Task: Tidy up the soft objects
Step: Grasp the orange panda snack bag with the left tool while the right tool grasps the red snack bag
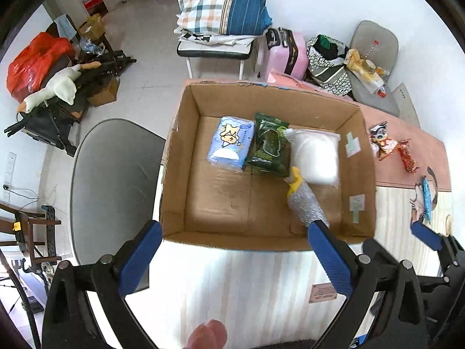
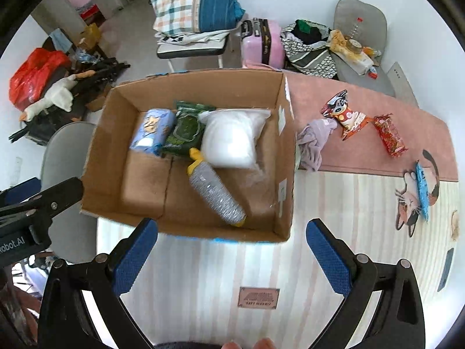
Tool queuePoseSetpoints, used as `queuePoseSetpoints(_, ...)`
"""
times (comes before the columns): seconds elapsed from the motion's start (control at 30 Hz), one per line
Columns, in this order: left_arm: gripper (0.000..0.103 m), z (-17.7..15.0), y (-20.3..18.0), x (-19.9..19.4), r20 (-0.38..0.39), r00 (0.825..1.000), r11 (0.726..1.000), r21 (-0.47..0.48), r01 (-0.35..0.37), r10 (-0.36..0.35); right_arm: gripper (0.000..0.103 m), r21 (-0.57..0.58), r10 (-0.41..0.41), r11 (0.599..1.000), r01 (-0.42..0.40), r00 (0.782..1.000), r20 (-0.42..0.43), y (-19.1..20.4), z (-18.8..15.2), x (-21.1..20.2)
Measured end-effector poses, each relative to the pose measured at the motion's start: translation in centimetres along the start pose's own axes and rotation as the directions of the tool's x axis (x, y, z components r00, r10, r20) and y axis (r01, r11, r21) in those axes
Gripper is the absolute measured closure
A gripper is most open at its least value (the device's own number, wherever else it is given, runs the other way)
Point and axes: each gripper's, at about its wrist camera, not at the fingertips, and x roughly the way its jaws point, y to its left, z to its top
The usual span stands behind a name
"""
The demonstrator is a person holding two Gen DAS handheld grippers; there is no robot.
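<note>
**4 soft items boxed, 4 left out on the mat**

4 already down in the cardboard box [image 2: 286,157]: blue tissue pack [image 2: 151,131], green wipes pack [image 2: 186,129], white bag of stuffing [image 2: 234,138] in a row along the far wall, grey-and-yellow roll [image 2: 216,193] lying slanted in front, its yellow end touching the wipes. Outside on the pink mat [image 2: 363,101]: lilac cloth [image 2: 314,141] crumpled just beside the box's right wall, cartoon snack bag [image 2: 345,115] next to it, red packet [image 2: 389,138] farther right, small blue packet [image 2: 423,187] nearest the right edge.

Both claws spread wide and empty, hovering short of the box's near wall: left gripper [image 1: 234,257] toward the left corner, right gripper [image 2: 232,250] toward the right.

Likely next: fetch the lilac cloth with the right gripper, being nearest. Best done by coming down from above, clear of the box wall, and pinching the bunched middle so no loose tail drags. Then lift high over the rim and drop into the bare front-left floor, away from the roll, so nothing gets knocked. Left gripper better kept back, off the cardboard.
</note>
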Motion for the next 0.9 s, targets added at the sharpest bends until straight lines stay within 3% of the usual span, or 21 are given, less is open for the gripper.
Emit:
queuePoseSetpoints(0.23,0.000,0.1,-3.4,-2.0,0.022,1.000,0.999,0.038,0.021,-0.022,0.000,0.031,0.075,0.997,-0.075,0.997,0.007,-2.4,-0.7,-2.4)
queuePoseSetpoints(0.37,0.000,2.0,-9.2,-3.0,0.049,0.999,0.989,0.149,0.013,-0.020,0.000,0.095,0.085,0.992,-0.088,0.996,0.035,-7.3,0.3,-4.3)
queuePoseSetpoints(0.5,0.000,4.6,-15.0,-1.6,-0.020,0.992,0.976,0.179,0.127,-0.126,0.000,0.166,0.024,0.986,-0.034,0.998,0.057,-15.2,2.5,-5.7)
queuePoseSetpoints(0.6,0.000,7.5,-20.5,2.6,-0.158,0.966,0.960,0.160,0.229,-0.204,0.000,0.192,-0.055,0.980,0.044,0.997,0.053,-21.8,4.8,-5.5)
queuePoseSetpoints(0.73,0.002,10.4,-25.9,9.6,-0.313,0.920,0.955,0.097,0.279,-0.237,0.000,0.201,-0.098,0.975,0.095,0.995,0.001,-30.4,8.5,-2.3)
queuePoseSetpoints(0.83,0.017,12.3,-29.3,15.3,-0.395,0.890,0.962,0.047,0.269,-0.230,0.000,0.199,-0.096,0.974,0.108,0.993,-0.069,-35.5,11.1,1.8)
queuePoseSetpoints(0.9,0.031,13.2,-31.1,19.5,-0.462,0.855,0.963,0.005,0.268,-0.236,0.000,0.207,-0.079,0.973,0.102,0.990,-0.113,-37.8,12.6,4.6)
